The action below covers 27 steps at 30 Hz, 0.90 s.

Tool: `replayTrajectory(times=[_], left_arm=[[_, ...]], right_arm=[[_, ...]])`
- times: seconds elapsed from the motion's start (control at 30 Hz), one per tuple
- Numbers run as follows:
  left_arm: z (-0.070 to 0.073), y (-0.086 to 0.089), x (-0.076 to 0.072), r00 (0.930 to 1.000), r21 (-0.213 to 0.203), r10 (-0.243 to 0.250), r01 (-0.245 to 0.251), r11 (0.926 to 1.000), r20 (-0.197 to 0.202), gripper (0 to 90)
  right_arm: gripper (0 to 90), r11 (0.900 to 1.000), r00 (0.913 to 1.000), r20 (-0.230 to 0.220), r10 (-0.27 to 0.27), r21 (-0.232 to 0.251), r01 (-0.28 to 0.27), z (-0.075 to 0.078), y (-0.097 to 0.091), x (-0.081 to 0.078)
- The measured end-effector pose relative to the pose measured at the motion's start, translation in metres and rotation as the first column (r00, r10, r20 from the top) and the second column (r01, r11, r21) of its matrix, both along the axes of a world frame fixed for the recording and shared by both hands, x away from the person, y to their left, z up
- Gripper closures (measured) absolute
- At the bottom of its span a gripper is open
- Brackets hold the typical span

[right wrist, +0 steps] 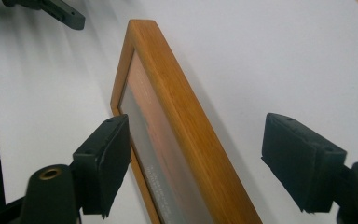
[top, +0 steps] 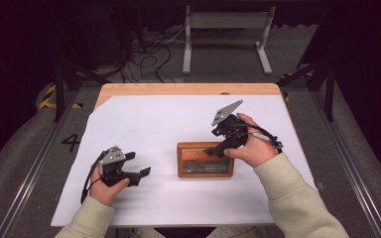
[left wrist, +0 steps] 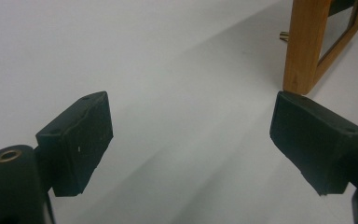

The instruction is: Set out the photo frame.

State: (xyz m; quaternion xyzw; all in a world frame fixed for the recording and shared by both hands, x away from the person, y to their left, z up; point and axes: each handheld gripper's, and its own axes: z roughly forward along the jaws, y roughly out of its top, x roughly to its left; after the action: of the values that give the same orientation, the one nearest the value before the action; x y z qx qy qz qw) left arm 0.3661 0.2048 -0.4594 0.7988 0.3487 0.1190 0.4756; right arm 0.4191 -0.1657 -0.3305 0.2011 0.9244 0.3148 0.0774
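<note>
Frame: a rectangular picture frame of warm orange-brown wood (top: 206, 159) with a glossy pane over a reddish-brown picture and pale lettering low on it; it lies flat on the sheet, right of the bench's middle. In the right gripper view its smooth rounded rail (right wrist: 186, 121) runs up between the jaws.
Right tool: the black right tool (top: 217, 150) with a grey three-cornered plate, held in the right hand (top: 252, 146), tilts down over the frame's right part. Its jaws stand wide, one matte block on either side of the frame's rail, closed on nothing.
Left tool: the black left tool (top: 140, 167) lies low on the sheet, well to the left of the frame, in the left hand (top: 106, 186). Jaws wide apart with bare sheet between; the frame's corner (left wrist: 305, 46) shows just beyond one jaw.
Sheet: a smooth white paper sheet (top: 149, 119) under the frame.
Bench: a light wooden bench (top: 188, 89) with rounded corners, showing beyond the sheet's far edge.
Sleeves: cream knit sleeves (top: 297, 198) on both forearms.
</note>
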Motion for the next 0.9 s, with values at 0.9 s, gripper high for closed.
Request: replayTrajectory(times=[0.9], left_arm=[[0.006,-0.001,-0.003,1.0,-0.004,-0.001,0.001,1.0,0.006,10.5]], right_arm=[[3.8,0.9336,0.9489,0.059,-0.31,0.208,0.292,0.0,-0.121,-0.046]])
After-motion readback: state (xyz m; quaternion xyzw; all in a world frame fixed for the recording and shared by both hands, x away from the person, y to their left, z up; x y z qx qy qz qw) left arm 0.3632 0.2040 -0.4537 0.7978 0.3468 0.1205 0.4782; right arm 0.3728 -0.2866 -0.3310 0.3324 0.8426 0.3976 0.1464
